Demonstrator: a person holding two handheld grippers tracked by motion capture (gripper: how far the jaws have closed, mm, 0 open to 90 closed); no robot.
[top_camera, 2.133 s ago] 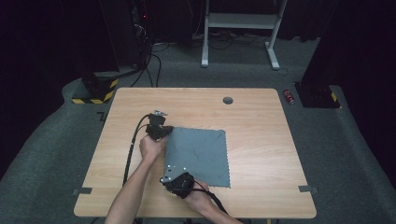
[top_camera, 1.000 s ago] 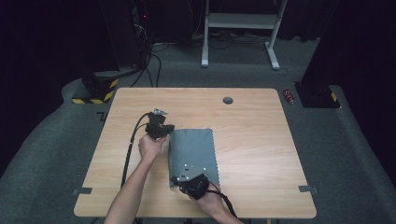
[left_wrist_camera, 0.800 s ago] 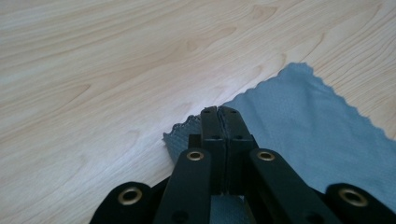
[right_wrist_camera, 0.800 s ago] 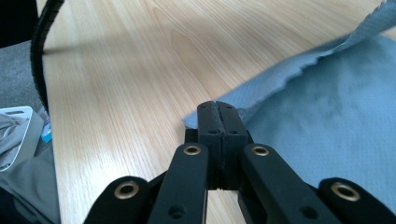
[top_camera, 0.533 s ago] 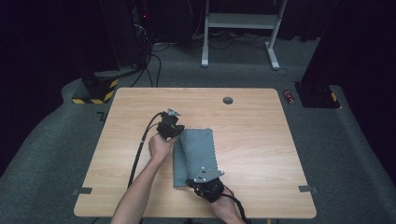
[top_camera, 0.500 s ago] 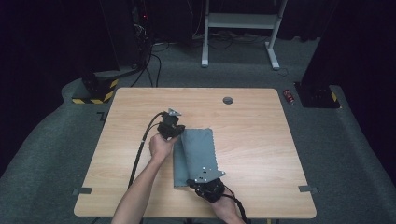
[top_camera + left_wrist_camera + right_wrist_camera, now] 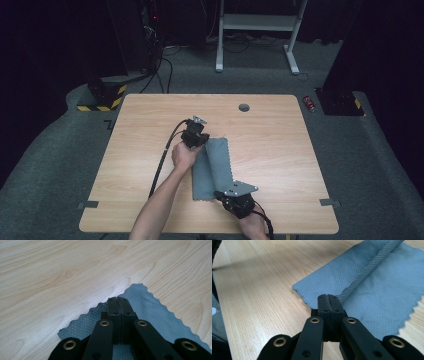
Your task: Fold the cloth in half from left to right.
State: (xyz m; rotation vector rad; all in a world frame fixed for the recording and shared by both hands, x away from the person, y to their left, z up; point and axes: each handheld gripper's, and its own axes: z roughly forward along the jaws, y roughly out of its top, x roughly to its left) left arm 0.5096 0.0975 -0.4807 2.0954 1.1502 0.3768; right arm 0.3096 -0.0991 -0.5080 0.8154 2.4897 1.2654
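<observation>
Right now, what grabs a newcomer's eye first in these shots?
The grey cloth, folded into a narrow strip near the middle of the wooden table, stands out first. Next, the two black tools at its ends: the left tool at the far end and the right tool at the near end, each with jaws closed over the fabric. A small round hole marks the table's far side.

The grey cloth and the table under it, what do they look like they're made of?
The cloth looks like a thin woven or microfibre fabric, matte blue-grey: a fine diamond weave shows up close, its edges are zigzag cut, and it folds softly. The table looks like light wood or a wood-look laminate, smooth with a faint sheen; grain lines and knots show, but the pictures can't settle which.
</observation>
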